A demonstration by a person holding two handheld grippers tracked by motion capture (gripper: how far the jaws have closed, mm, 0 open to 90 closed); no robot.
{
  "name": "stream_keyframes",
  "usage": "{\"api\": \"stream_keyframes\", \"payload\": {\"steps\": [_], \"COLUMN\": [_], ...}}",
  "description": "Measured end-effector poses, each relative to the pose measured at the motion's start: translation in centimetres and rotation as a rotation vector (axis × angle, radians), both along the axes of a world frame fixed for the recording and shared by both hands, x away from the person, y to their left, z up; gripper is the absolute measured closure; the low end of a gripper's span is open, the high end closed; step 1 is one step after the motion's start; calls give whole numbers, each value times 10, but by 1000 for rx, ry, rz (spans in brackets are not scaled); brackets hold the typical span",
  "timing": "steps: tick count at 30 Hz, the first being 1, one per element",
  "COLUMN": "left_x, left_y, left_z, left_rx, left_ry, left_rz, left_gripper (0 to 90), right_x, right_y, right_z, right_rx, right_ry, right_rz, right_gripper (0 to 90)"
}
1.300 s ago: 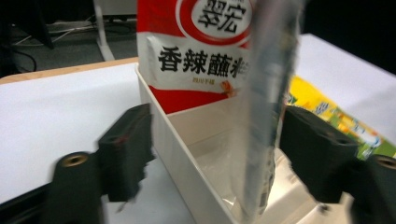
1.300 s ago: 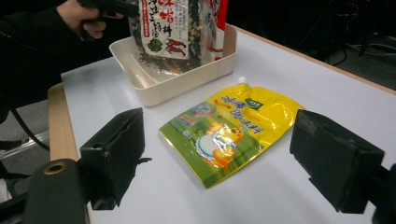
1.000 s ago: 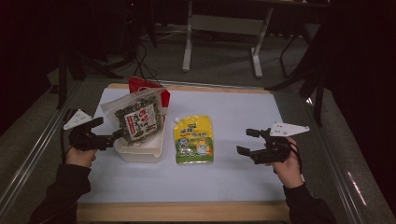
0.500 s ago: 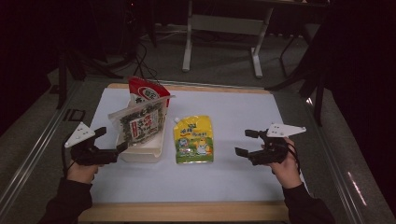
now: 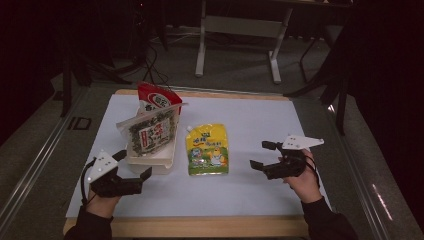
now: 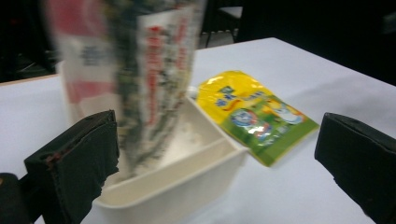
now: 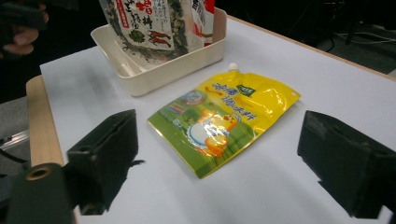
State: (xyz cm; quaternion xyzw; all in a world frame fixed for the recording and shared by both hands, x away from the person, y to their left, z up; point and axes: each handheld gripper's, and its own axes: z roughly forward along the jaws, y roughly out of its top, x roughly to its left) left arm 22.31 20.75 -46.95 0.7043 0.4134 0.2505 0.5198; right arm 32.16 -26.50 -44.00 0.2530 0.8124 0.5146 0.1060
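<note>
A white bin (image 5: 159, 163) stands left of centre on the white mat. A green-and-white seaweed pouch (image 5: 150, 132) leans upright in it, and behind that stands a red pouch (image 5: 159, 101). To the bin's right a yellow spouted pouch (image 5: 207, 150) lies flat. My left gripper (image 5: 133, 165) sits open by the bin's near corner, holding nothing. In the left gripper view the bin (image 6: 187, 163) and the blurred seaweed pouch (image 6: 149, 79) lie just ahead. My right gripper (image 5: 263, 155) is open right of the yellow pouch (image 7: 224, 121). Its jaws have just been opening, with nothing gripped.
The mat (image 5: 260, 120) covers a wooden table whose front edge (image 5: 210, 226) runs near my forearms. A metal rail (image 5: 35, 165) runs along the left side. Metal frame legs (image 5: 201, 45) stand on the dark floor beyond the table.
My left gripper has drawn back from the seaweed pouch toward the table's near edge. The pouch stays leaning in the bin. The right hand has hardly moved.
</note>
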Motion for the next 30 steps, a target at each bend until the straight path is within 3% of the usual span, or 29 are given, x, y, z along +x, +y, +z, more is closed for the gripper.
{"api": "stream_keyframes", "payload": {"steps": [4,8,15,25,27,30], "left_x": [-7,-8,-6,-6,-6,-6], "left_y": [-20,-35,-48,-56,-57,-58], "left_z": [-6,-15,-29,-39,-40,-41], "left_rx": [7,6,13,36,40,30], "left_ry": [-3,20,10,21,26,30], "left_rz": [-68,-146,-195,-238,-250,-255], "left_gripper": [11,11,11,11,11,11], "right_x": [2,5,14,36,40,49], "right_y": [6,10,17,46,52,63], "right_z": [-3,-6,-7,-18,-20,-25], "right_rx": [4,3,-22,-56,-74,-86], "right_ry": [16,16,-7,-18,-21,-8], "right_rz": [2,0,-7,-33,-37,-31], "right_gripper": [118,130,203,457,575,653]}}
